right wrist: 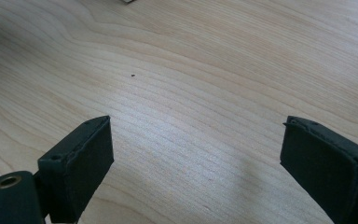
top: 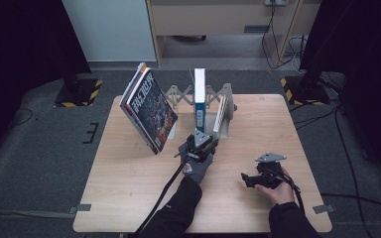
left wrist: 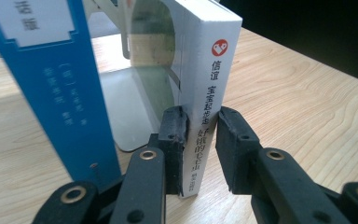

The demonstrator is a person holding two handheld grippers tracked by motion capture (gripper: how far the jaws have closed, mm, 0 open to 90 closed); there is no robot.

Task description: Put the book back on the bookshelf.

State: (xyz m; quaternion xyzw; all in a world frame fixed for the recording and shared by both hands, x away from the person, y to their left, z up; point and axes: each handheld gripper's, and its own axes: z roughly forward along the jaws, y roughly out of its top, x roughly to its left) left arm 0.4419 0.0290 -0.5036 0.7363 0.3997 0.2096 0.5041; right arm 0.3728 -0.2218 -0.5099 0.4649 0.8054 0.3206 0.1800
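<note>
The white paperback with Chinese lettering down its spine [left wrist: 207, 107] is being taken by the left gripper [left wrist: 201, 140] low on the spine, one black pad flat against the cover side and the other at the opposite edge of the spine. In the left gripper view the right-hand pad looks to be just meeting the book, so a firm pinch is judged not quite proven (a sliver of shadow sits there).

The book stands upright, slightly tilted, against the silver metal bookend with scissor-link arms [top: 228, 106], just to the right of the tall blue hardback with a pale label [left wrist: 51, 88], which is kept well apart from the jaws. Seen from above, the left gripper [top: 200, 140] is brought in on the near side of that bookend, and a large magazine with a dark illustrated cover [top: 150, 111] is leaned well to the left of it.

For the step to go well, the squeeze should be completed before any pull. The book would best be drawn straight back toward the person, kept vertical, so that the blue hardback is not dragged or toppled. A grip this low may let the top swing; a slow, level draw is advised.

The right gripper [right wrist: 196, 163] is held with its jaws spread wide over bare light wooden table [right wrist: 214, 70], nothing between them, well right of the bookend.
</note>
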